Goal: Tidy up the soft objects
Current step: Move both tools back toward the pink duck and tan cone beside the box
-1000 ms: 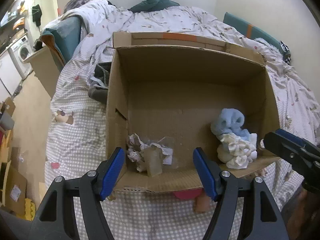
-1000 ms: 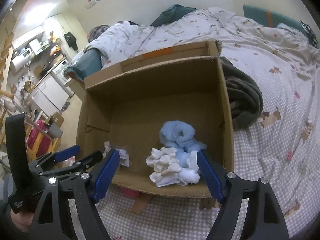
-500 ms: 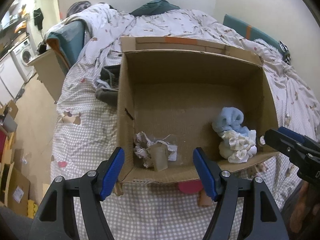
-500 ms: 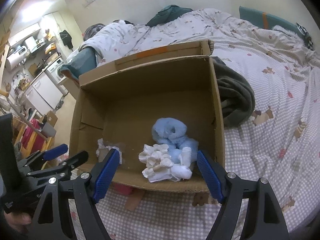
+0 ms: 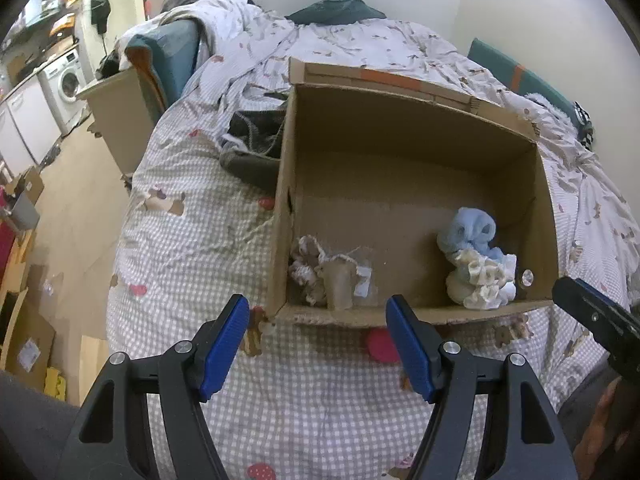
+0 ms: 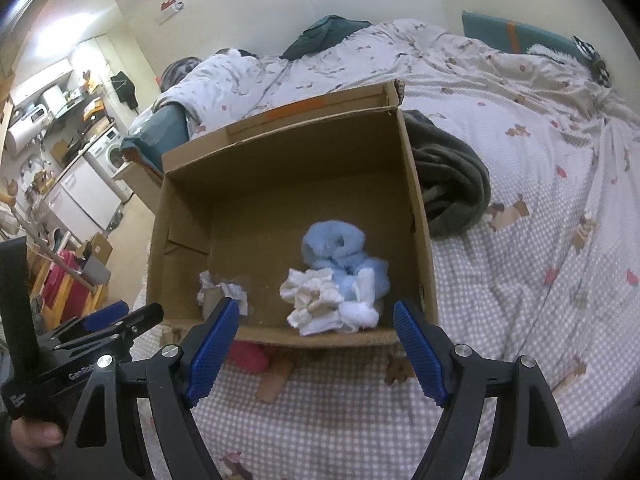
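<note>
Both grippers hang open and empty short of the cardboard box (image 6: 416,200); the blue sock bundle (image 6: 340,256) lies inside, just ahead of the right gripper (image 6: 316,344), ahead-right of the left gripper (image 5: 318,344).

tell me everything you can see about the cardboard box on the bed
The cardboard box is plain brown corrugated card, open at the top, with its far flap standing up and showing a strip of orange tape. It sits upright on the checked bedspread. Inside, a fluffy light blue item and a white bundle lie by the right wall; crumpled wrapping lies in the near left corner. A dark grey blanket lies against its right wall outside.
</note>
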`<act>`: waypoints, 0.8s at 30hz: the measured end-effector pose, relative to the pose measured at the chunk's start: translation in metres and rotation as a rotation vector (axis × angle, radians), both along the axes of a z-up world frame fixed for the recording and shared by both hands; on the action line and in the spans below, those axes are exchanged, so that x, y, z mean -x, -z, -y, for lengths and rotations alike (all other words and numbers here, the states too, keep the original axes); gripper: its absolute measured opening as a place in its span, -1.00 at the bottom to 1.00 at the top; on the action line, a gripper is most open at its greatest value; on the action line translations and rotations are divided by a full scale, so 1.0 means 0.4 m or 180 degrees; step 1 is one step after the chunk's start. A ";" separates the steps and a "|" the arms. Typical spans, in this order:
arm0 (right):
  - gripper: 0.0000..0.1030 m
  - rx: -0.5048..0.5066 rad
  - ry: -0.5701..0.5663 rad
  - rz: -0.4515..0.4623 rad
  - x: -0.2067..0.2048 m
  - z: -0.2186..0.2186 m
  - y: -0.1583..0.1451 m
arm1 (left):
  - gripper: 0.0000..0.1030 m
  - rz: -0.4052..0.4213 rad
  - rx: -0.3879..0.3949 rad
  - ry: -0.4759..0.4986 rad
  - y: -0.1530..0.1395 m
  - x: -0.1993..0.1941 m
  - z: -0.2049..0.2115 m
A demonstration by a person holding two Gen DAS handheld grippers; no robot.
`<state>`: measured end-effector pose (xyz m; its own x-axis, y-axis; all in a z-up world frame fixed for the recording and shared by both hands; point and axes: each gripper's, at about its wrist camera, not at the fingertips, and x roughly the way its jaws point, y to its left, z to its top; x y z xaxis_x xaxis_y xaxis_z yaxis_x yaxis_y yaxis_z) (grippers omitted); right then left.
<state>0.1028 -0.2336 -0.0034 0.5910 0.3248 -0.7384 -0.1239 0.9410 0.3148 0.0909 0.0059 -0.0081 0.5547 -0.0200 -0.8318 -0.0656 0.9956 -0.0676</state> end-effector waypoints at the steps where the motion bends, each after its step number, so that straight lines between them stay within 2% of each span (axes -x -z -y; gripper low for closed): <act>1: 0.64 -0.0010 0.0001 -0.0007 0.006 -0.003 0.002 | 0.33 -0.0014 0.0002 -0.0023 0.002 0.005 -0.004; 6: 0.64 -0.0115 0.0027 -0.0153 0.028 -0.007 0.024 | 0.33 -0.0140 -0.0009 -0.0174 0.022 0.022 -0.026; 10: 0.64 0.0077 0.0148 -0.0278 0.035 -0.014 0.052 | 0.33 -0.0391 0.0077 -0.0261 0.061 0.017 -0.039; 14: 0.64 0.0147 0.0025 -0.0375 0.027 -0.039 0.072 | 0.33 -0.0469 0.0136 -0.0337 0.076 0.009 -0.043; 20: 0.63 0.0231 -0.0325 -0.0813 0.010 -0.107 0.156 | 0.33 -0.0579 0.0099 -0.0351 0.095 0.005 -0.036; 22: 0.32 0.0303 -0.0405 -0.0898 0.000 -0.130 0.181 | 0.33 -0.0591 0.0104 -0.0357 0.096 0.002 -0.034; 23: 0.01 0.0295 -0.0438 -0.0959 -0.007 -0.139 0.196 | 0.33 -0.0593 0.0115 -0.0357 0.095 0.001 -0.034; 24: -0.15 0.0236 -0.0465 -0.1049 -0.015 -0.146 0.213 | 0.33 -0.0591 0.0124 -0.0359 0.095 0.000 -0.033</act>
